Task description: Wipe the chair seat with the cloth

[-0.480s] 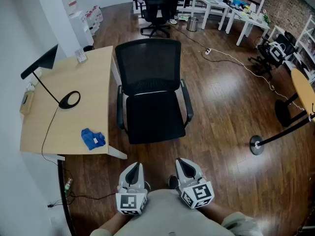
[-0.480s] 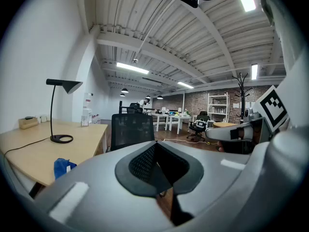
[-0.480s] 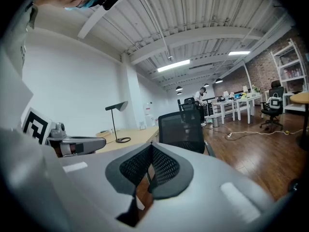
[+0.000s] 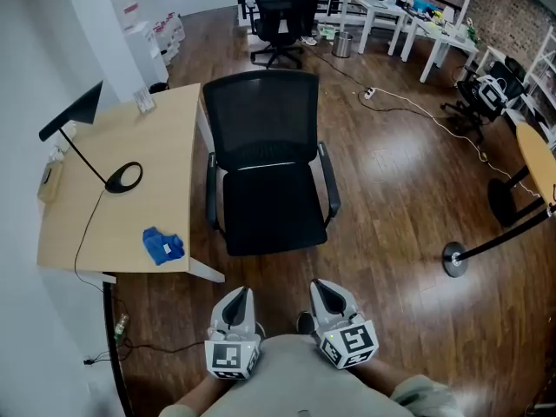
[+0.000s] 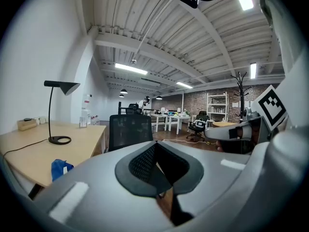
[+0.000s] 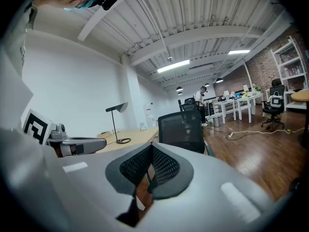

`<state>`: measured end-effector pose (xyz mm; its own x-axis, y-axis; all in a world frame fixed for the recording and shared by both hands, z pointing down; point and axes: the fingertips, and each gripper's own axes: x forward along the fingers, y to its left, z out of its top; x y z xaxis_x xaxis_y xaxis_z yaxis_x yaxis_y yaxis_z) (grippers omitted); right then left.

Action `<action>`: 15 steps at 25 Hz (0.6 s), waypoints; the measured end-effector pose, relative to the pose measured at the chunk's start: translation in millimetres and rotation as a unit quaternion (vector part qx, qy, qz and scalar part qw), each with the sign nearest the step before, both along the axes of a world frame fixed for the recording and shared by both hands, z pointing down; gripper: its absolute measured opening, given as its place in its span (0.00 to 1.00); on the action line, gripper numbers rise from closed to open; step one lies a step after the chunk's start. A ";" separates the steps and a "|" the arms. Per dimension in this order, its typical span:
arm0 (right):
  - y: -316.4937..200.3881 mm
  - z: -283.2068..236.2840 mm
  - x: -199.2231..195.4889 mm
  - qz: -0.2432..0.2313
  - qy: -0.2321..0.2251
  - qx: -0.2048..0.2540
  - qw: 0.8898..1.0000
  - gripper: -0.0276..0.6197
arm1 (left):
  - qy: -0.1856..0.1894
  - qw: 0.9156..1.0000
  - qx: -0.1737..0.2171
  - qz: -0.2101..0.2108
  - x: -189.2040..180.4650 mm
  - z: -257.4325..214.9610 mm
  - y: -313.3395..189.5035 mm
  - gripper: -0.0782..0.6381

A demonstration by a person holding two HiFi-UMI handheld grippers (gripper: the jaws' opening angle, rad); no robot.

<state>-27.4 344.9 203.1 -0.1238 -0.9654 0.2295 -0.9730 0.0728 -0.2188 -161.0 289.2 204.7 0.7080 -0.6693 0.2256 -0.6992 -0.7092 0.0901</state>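
Note:
A black office chair (image 4: 265, 176) with a mesh back stands in front of me, its seat (image 4: 271, 207) bare. A crumpled blue cloth (image 4: 163, 245) lies on the wooden desk (image 4: 130, 211) near its front right corner, left of the chair; it shows at the low left in the left gripper view as the blue cloth (image 5: 60, 168). Both grippers hang close to my body, well short of the chair. The left gripper (image 4: 236, 302) is shut with nothing in it. The right gripper (image 4: 323, 295) is shut and empty too.
A black desk lamp (image 4: 91, 137) and its cable stand on the desk. Another black chair (image 4: 280, 16) and white tables (image 4: 408, 16) are at the back. A cable (image 4: 417, 107) runs over the wooden floor, and a round stand base (image 4: 453, 257) sits at the right.

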 end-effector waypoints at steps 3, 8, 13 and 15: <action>2.1 0.4 8.9 -0.004 -0.002 0.000 1.000 0.04 | 0.002 1.000 0.000 0.002 9.9 0.0 4.1 0.11; 6.9 1.5 27.6 -0.012 -0.008 0.002 1.000 0.04 | 0.000 1.000 0.001 -0.001 28.8 0.3 13.0 0.11; 9.0 7.4 46.5 -0.024 -0.015 0.000 1.000 0.04 | -0.007 1.000 0.002 -0.010 48.7 2.8 20.5 0.11; 9.9 8.7 53.4 -0.032 -0.016 0.002 0.999 0.04 | -0.018 1.000 -0.001 -0.012 57.2 1.7 24.4 0.11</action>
